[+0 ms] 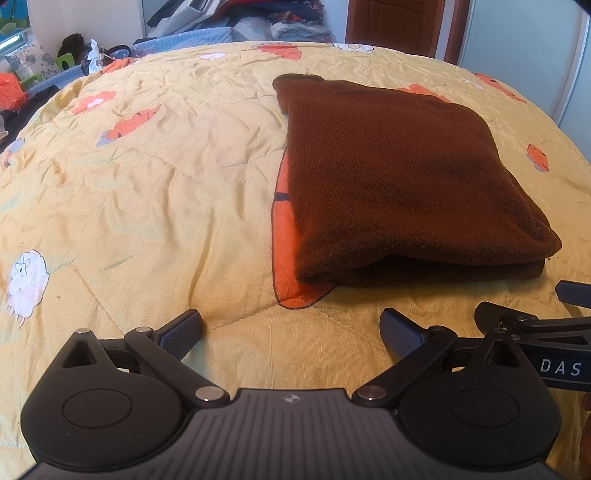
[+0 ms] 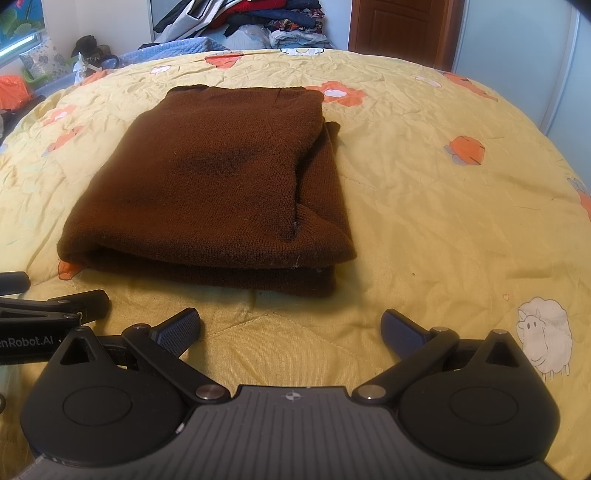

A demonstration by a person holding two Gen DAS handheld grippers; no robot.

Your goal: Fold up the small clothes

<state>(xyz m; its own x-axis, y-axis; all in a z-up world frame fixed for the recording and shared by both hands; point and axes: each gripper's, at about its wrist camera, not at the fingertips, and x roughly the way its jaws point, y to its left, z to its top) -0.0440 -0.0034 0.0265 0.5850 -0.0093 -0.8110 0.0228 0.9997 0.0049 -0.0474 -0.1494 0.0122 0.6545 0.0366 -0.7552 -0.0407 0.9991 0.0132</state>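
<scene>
Left wrist view: the dark brown knitted garment, folded into a thick rectangle [image 1: 402, 181], lay on the yellow quilted bedspread with orange flowers and white sheep [image 1: 147, 177], ahead and to the right of my left tool [image 1: 291, 330]. That tool's fingers were spread wide, nothing between them, held just short of the garment's near folded edge. The tip of my right tool showed at the right margin of this view, close beside the left one.

Right wrist view: the same garment [image 2: 218, 184] sat ahead and left of my right tool [image 2: 291, 330], also spread and empty. A loose layer stuck out along the garment's right side, with a ribbed cuff or hem showing at the near right corner.

Judgement: the fold looked nearly finished; what remained was tidying or one last fold. To do it well, I would take the near edge with both tools at matching corners, pinch through all the layers, lift evenly and lay the edge down square, then tuck in the stray right-hand layer. The knit was thick and soft, so a shallow pinch would likely catch only the top layer.

Count: one garment on the bed, two tools, one bedspread. A heap of other clothes [image 2: 258, 18] lay beyond the bed; number not countable.
</scene>
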